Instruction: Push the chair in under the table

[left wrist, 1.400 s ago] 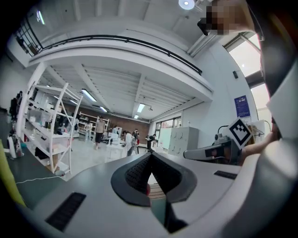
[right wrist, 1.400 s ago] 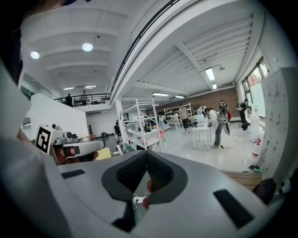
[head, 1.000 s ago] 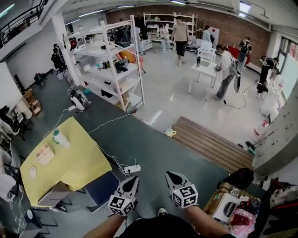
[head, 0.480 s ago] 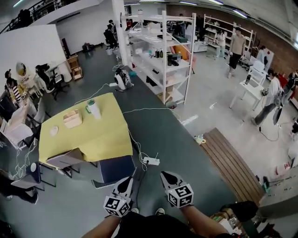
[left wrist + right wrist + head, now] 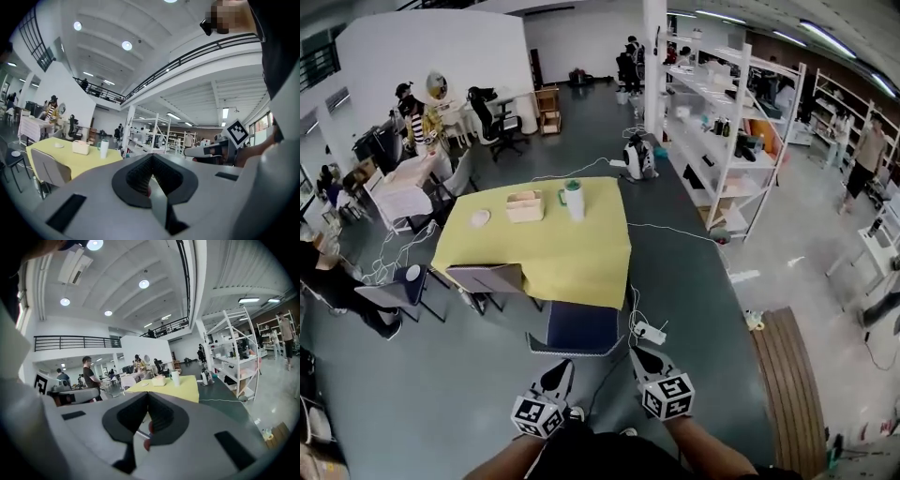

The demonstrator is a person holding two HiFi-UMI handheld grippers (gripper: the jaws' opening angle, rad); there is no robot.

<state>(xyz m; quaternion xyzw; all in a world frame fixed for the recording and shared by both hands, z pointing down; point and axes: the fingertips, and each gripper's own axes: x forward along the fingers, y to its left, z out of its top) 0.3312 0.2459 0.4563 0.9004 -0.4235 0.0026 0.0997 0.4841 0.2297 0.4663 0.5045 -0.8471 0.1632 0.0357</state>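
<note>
A table with a yellow cloth (image 5: 572, 251) stands ahead of me in the head view. A chair with a dark blue seat (image 5: 581, 328) is pulled out at its near side, just in front of my hands. My left gripper (image 5: 560, 373) and right gripper (image 5: 645, 360) hover side by side low in the frame, both shut and empty, short of the chair. In the left gripper view the left gripper (image 5: 151, 174) shows closed jaws, with the table (image 5: 70, 160) at left. In the right gripper view the right gripper (image 5: 147, 404) is closed, with the table (image 5: 180, 387) ahead.
A second grey chair (image 5: 487, 278) stands at the table's left. A tissue box (image 5: 525, 206) and a white cup (image 5: 573, 200) sit on the cloth. A power strip with cables (image 5: 649, 331) lies on the floor to the right of the blue chair. White shelving (image 5: 731, 141) stands to the right; people sit at the desks on the left.
The view has swung left, bringing the yellow table and blue chair from the lower left to straight ahead. Both grippers stayed shut, side by side at the bottom of the view.
</note>
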